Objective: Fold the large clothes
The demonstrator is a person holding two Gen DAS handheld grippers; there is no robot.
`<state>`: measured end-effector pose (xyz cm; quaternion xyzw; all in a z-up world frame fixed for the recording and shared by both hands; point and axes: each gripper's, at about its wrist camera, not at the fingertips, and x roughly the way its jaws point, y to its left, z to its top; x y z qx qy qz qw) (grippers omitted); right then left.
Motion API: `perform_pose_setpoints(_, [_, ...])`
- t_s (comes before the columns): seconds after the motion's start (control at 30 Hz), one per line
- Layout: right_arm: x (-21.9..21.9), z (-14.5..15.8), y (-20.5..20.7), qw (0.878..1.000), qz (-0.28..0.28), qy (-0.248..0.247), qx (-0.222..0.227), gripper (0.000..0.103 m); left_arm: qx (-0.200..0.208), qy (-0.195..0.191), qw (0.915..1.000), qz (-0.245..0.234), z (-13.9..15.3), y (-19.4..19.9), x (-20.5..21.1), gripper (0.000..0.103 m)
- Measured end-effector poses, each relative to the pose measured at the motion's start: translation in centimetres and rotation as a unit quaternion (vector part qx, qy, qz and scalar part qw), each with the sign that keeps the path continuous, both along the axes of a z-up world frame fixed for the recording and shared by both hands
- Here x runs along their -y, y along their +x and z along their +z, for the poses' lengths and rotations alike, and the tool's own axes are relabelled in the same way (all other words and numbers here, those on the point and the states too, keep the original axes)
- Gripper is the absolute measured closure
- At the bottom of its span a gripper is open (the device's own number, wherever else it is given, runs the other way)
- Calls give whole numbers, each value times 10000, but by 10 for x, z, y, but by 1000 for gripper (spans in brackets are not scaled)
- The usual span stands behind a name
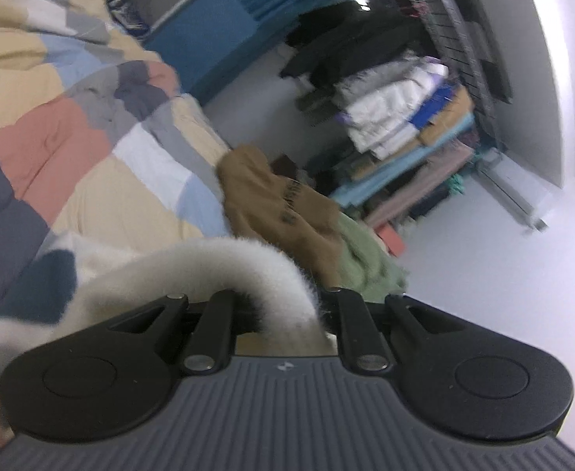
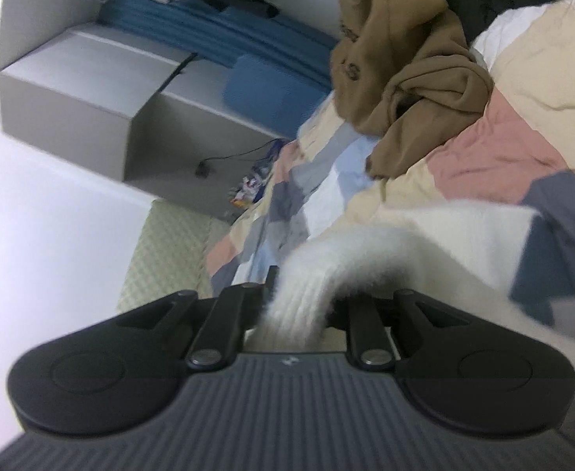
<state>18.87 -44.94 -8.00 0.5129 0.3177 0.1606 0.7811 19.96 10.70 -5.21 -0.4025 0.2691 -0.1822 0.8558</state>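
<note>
A fluffy white sweater with dark blue and grey patches (image 1: 224, 263) hangs from both grippers over the bed. My left gripper (image 1: 283, 314) is shut on a fuzzy white edge of it; the fingertips are hidden under the fabric. In the right wrist view the same sweater (image 2: 424, 243) drapes to the right. My right gripper (image 2: 299, 310) is shut on its ribbed white hem (image 2: 295, 306). Both views are tilted and blurred.
A patchwork quilt (image 1: 71, 133) (image 2: 523, 149) covers the bed. A brown garment (image 1: 279, 200) (image 2: 409, 74) and a green one (image 1: 366, 263) lie heaped on it. A stack of folded clothes (image 1: 405, 133) stands on the floor by a rack. A grey cabinet (image 2: 91, 90) stands beside the bed.
</note>
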Motion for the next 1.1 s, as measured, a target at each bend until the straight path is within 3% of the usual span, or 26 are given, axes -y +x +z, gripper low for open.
perform_pose_setpoints(0.3, [5,-85,95,9956,-349,116,-857,85,-499,331,9980,178,-79,120,18,88])
perform_pose_setpoints(0.43, [4,-121,123,9945,-298,108,-1000,85,-682,439,9965,190,-113,159,17,88])
perform_pose_setpoints(0.57, [2,-145,154,9931,-278,197,-1125,85,-796,449,9956,222,-142,190,14,87])
perform_pose_setpoints(0.77, [1,-184,178,9903,-207,290,-1341,84,-1305,493,9899,246,-186,219,9,87])
perform_pose_setpoints(0.9, [-3,-179,178,9922,-131,146,-1232,84,-1285,626,9895,229,-188,221,13,86])
perform_pose_setpoints(0.93, [-4,-174,176,9933,-80,25,-1150,82,-1255,664,9897,188,-186,219,14,83])
perform_pose_setpoints(1.0, [-9,-163,172,9948,-14,-113,-1016,74,-1255,665,9899,46,-181,215,16,62])
perform_pose_setpoints(1.03, [-10,-160,168,9954,6,-97,-950,59,-1219,620,9906,15,-177,211,17,41])
perform_pose_setpoints(1.07, [-11,-154,163,9964,26,-60,-847,50,-1126,588,9919,-3,-171,205,18,33])
perform_pose_setpoints(1.1, [-12,-147,156,9974,35,-48,-723,35,-1008,635,9929,-14,-163,195,19,32])
